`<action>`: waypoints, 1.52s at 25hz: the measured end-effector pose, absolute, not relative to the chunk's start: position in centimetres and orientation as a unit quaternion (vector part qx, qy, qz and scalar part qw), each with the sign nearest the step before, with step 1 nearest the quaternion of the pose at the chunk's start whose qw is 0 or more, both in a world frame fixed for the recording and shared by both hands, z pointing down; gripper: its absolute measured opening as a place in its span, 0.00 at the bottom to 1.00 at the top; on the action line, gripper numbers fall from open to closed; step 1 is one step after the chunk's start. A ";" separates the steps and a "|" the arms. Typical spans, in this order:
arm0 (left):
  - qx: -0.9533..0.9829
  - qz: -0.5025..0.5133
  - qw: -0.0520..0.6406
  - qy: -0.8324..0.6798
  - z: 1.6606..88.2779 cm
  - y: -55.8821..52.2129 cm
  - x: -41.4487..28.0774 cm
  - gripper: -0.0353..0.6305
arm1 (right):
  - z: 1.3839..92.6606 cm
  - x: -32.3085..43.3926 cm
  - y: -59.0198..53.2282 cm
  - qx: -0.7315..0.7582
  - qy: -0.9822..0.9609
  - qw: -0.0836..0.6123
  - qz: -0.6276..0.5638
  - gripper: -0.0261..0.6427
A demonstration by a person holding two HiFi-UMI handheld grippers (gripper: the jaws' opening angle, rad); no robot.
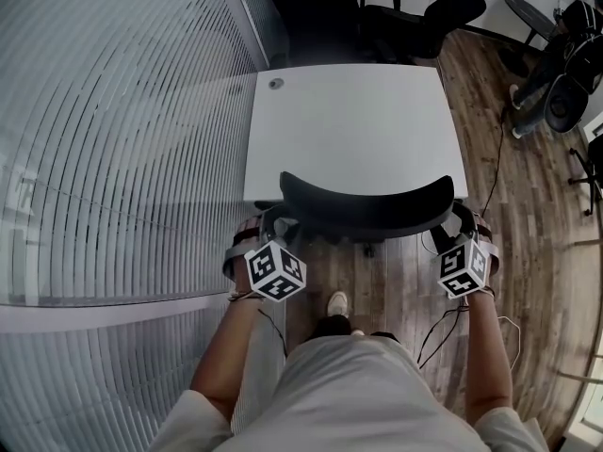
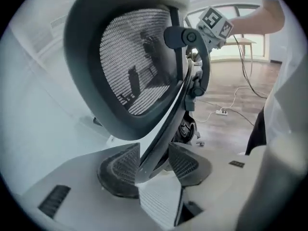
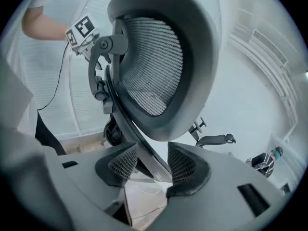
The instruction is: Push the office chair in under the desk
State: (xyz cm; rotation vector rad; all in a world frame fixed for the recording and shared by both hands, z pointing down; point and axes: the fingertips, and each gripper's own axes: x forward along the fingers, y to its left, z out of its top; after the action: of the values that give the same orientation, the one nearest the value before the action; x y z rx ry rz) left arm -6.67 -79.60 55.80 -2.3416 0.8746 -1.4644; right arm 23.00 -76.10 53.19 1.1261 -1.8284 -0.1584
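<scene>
Middle of the head view, chair: one office chair (image 1: 367, 217) stands at the near edge of the desk (image 1: 349, 130). Its dark curved backrest top overlaps that edge and the seat is out of sight beneath. Part of its base shows on the floor just below the edge.
Desk: one, white and rectangular, with one round cable port (image 1: 275, 83) near its upper-left corner.
Left gripper: the left gripper (image 2: 153, 160) sits at the backrest's left end in the head view. Its jaws stand wide, with both ribbed pads set on the backrest's side frame, which fills the gap between them.
Right gripper: the right gripper (image 3: 150, 162) sits at the backrest's right end, gripping the other side frame in the same wide hold.
Marker cubes: two marker cubes, one per gripper (image 1: 276, 271) (image 1: 464, 268), in the lower middle of the head view.
Mesh: one grey mesh panel (image 2: 134, 66) fills the upper part of both gripper views.
Floor: wood floor (image 1: 528, 186). One white power strip (image 2: 221, 112) lies at right of centre in the left gripper view.
Left half of the head view: slatted blinds (image 1: 122, 139).
Top edge: dark chairs (image 1: 320, 8) stand beyond the desk's far edge; I cannot tell how many.
Person: one light shoe (image 1: 336, 302) shows below the chair.
</scene>
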 end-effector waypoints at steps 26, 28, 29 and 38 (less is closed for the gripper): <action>-0.953 -0.045 -0.042 0.295 35.7 -68.2 0.5 0.12 | 37.4 12.3 -66.7 0.493 -0.863 0.109 0.031 0.10; -0.956 -0.030 -0.048 0.288 34.8 -66.9 1.1 0.12 | 36.1 11.5 -65.5 0.486 -0.869 0.092 0.028 0.09; -0.957 -0.022 -0.051 0.284 34.4 -66.3 1.3 0.12 | 35.5 11.2 -64.9 0.483 -0.871 0.084 0.028 0.09; -0.960 0.019 -0.064 0.272 31.7 -62.4 2.6 0.12 | 32.7 8.3 -61.4 0.461 -0.885 0.063 0.006 0.08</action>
State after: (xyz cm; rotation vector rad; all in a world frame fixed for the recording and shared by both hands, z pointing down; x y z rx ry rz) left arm 2.56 -62.40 31.70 -3.1464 0.8902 0.0612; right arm 8.34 -61.45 32.70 1.3928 -2.6742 0.0195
